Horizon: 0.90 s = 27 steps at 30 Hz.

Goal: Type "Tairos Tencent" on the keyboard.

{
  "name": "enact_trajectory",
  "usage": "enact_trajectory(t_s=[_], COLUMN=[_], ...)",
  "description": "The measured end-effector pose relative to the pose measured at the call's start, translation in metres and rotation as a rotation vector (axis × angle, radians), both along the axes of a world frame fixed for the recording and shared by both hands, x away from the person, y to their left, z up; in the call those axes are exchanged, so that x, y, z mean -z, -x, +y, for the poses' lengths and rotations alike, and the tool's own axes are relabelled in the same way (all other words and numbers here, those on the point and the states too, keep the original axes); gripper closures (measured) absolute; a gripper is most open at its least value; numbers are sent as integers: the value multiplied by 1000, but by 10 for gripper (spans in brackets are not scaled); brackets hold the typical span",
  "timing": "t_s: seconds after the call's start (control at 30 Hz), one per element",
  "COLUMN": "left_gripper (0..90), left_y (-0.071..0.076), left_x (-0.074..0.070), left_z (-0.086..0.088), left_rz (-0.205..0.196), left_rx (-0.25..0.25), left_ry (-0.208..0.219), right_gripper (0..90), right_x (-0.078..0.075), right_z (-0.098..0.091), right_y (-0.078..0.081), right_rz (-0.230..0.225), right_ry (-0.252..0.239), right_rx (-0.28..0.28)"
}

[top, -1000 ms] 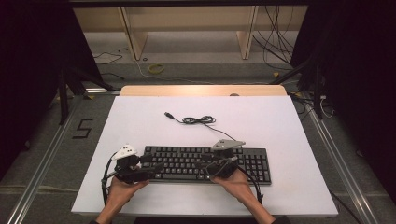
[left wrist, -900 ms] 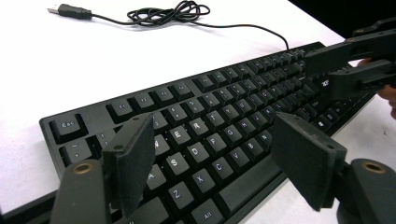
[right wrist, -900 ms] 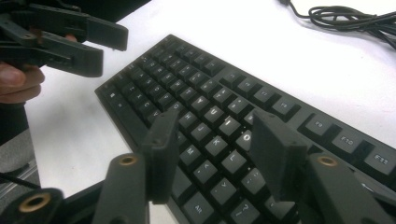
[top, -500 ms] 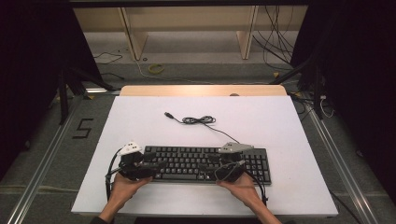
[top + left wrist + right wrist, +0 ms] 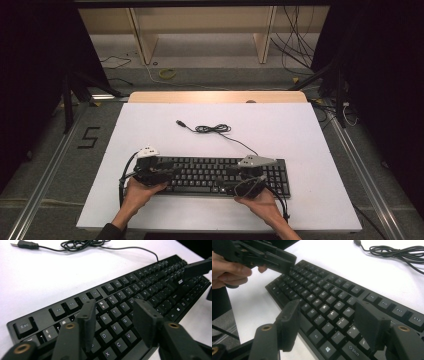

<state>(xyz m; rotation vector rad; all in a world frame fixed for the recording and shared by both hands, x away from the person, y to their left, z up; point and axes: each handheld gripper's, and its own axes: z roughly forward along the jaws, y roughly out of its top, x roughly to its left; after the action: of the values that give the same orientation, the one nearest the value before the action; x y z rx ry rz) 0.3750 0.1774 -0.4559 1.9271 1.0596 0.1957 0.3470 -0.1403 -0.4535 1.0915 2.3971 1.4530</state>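
A black keyboard lies on the white table near the front edge, its thin cable coiled behind it and ending in a USB plug. My left gripper hovers over the keyboard's left end. Its jaws are apart above the letter keys and have just been closing, with nothing gripped between them. My right gripper hangs over the right half of the keys. Its jaws have just been opening and hold nothing.
The white table has bare surface behind and on both sides of the keyboard. The coiled cable lies just beyond the function keys. A wooden strip edges the far side. Floor rails and loose cables surround the table.
The left gripper has shifted a little to the right over the keyboard and its jaws have narrowed. The right gripper has stayed about in place, its jaws wider.
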Motion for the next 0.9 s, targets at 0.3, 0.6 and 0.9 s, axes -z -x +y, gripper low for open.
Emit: enact_trajectory(t_s=[0.3, 0.6, 0.9], left_gripper=[739, 885, 889], left_y=[-8, -13, -17], left_x=[7, 12, 15], left_z=[-12, -17, -21], left_rz=[18, 26, 40], left_rx=[25, 45, 52], left_ry=[-83, -124, -150], right_gripper=[371, 363, 361], right_x=[-1, -2, -1], right_z=[-4, -6, -9], right_y=[3, 6, 8], right_rz=[-5, -8, -4], right_ry=[-4, -6, -5], right_rx=[6, 3, 4])
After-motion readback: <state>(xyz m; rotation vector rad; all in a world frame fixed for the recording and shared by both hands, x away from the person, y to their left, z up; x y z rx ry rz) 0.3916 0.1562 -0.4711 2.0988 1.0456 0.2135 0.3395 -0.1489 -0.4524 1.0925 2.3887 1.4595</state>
